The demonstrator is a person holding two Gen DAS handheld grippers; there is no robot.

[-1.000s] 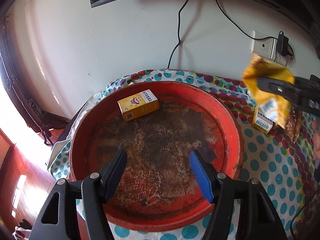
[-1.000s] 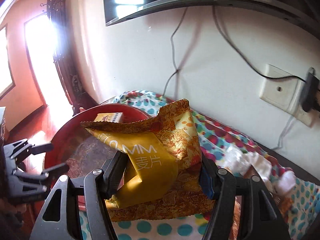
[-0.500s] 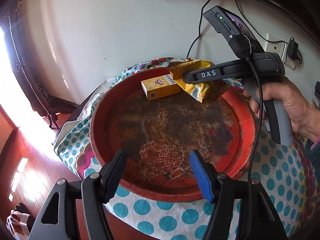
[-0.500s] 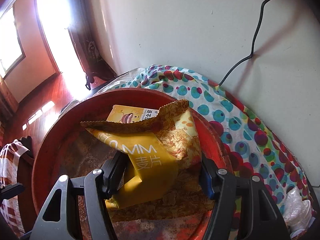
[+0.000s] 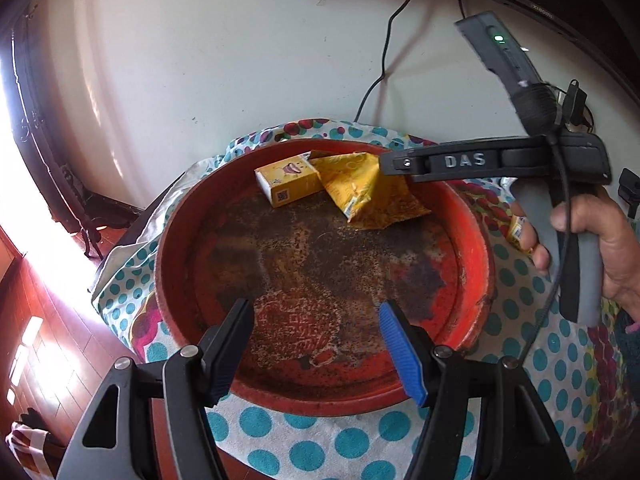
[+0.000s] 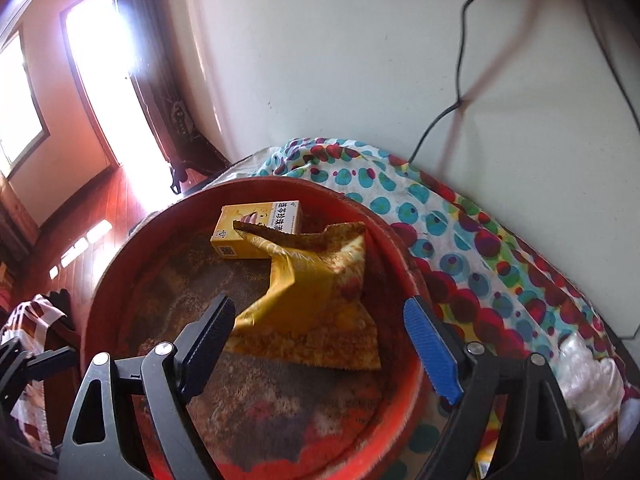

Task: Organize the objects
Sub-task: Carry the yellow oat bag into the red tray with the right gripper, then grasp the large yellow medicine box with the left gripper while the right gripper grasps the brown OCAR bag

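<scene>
A round red tray [image 5: 472, 236] with a worn, rusty floor sits on a polka-dot cloth. A small yellow box [image 5: 289, 179] lies at its far side. A yellow snack packet [image 5: 368, 192] lies in the tray beside the box, its corner over it in the right wrist view [image 6: 316, 300]. My right gripper [image 6: 320, 344] is open and empty just above and behind the packet; it also shows in the left wrist view [image 5: 394, 162]. My left gripper [image 5: 316, 344] is open and empty over the tray's near rim.
More items lie on the cloth right of the tray: a clear plastic bag [image 6: 588, 376] and another small yellow pack [image 5: 518, 232]. A black cable [image 5: 380, 68] runs down the wall behind. The table's left edge drops to a wooden floor [image 5: 44, 320].
My right gripper carried the snack packet into the tray, opened and let it go beside the yellow box. The left gripper drew back a little toward the tray's near rim.
</scene>
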